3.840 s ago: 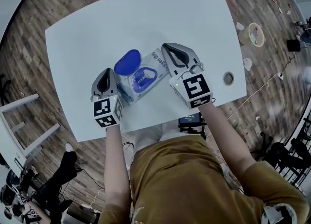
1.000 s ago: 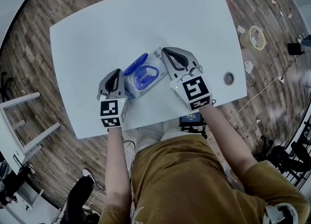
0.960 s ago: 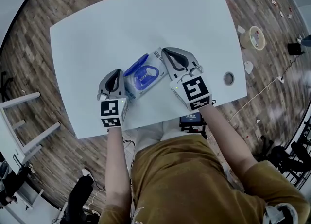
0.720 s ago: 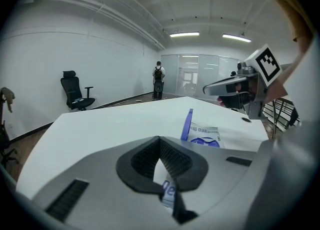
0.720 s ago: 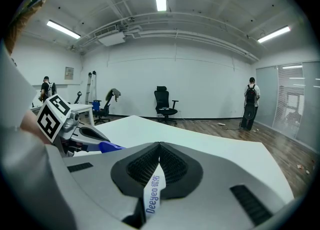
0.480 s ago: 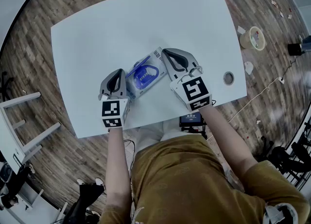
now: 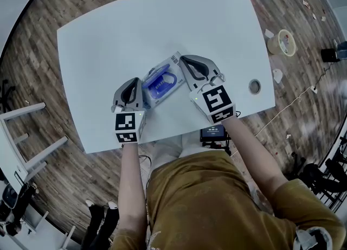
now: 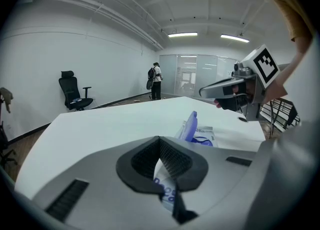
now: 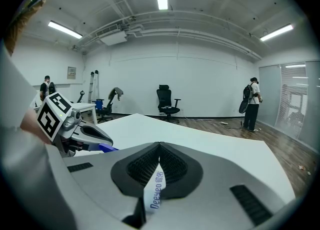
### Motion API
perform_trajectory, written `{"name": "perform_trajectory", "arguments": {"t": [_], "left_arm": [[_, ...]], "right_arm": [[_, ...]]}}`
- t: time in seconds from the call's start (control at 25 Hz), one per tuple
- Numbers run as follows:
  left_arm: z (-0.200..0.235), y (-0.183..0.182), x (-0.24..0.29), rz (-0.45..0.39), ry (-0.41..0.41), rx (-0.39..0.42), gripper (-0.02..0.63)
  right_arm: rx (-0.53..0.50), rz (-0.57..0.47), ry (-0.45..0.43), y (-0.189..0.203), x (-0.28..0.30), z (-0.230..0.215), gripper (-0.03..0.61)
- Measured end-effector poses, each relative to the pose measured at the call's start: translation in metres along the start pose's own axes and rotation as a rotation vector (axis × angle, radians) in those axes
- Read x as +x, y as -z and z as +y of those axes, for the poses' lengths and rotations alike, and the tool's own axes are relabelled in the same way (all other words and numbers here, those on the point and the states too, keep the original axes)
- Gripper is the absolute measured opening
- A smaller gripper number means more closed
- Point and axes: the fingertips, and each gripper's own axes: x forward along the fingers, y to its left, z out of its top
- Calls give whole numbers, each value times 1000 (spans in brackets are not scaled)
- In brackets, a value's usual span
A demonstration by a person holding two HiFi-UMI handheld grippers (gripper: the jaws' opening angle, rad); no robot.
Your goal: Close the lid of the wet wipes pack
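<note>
1. The left gripper (image 8: 161,164) is clenching its fingers on 1 end of the wet wipes pack (image 7: 164,84). In the left gripper view the printed film of that end is showing pinched between them.
2. The right gripper (image 9: 159,168) is clenching its fingers on the opposite end. In the right gripper view a white strip of the pack's edge, printed in blue, is running up between them.
3. The pack is therefore lying stretched between the 2 sets of fingers and resting on the desk (image 7: 108,32). Its blue opening is facing up just beyond the left fingers and just to the left of the right fingers.
4. The blue lid (image 8: 190,125) is standing tilted above the opening, hinged on the side farther from the person. It is leaning over the opening and is not touching it at the free edge. From the left fingers it is rising just ahead and slightly to the right.
5. Judged from this, the task is partly along: the pack is being held steady at both ends and the lid is well on its way over, but it is not yet seated.
6. What is left is bringing the lid flat onto its frame and pressing it until it catches. With both sets of fingers occupied on the pack ends, 1 of them would probably need to let go to push the lid down.
</note>
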Motion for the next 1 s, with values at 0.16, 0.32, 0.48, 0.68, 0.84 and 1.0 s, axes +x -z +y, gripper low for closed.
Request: {"name": "perform_trajectory", "arguments": {"t": [0.16, 0.32, 0.48, 0.68, 0.84, 1.0], "left_arm": [[-1, 1, 0, 1, 2, -6, -8], [-2, 2, 0, 2, 3, -6, -8], [-6, 4, -2, 2, 13, -10, -8], [-7, 7, -3, 4, 21, -14, -8], [-6, 6, -2, 6, 25, -15, -8], [-8, 5, -3, 2, 33, -14, -8]], "right_arm": [[1, 11, -13, 3, 2, 4, 6], [0, 24, -31, 7, 4, 9, 6], [13, 48, -47, 15, 7, 14, 6], [12, 62, -75, 18, 17, 24, 6], [14, 69, -97, 19, 24, 31, 6], [13, 77, -113, 21, 28, 37, 6]]}}
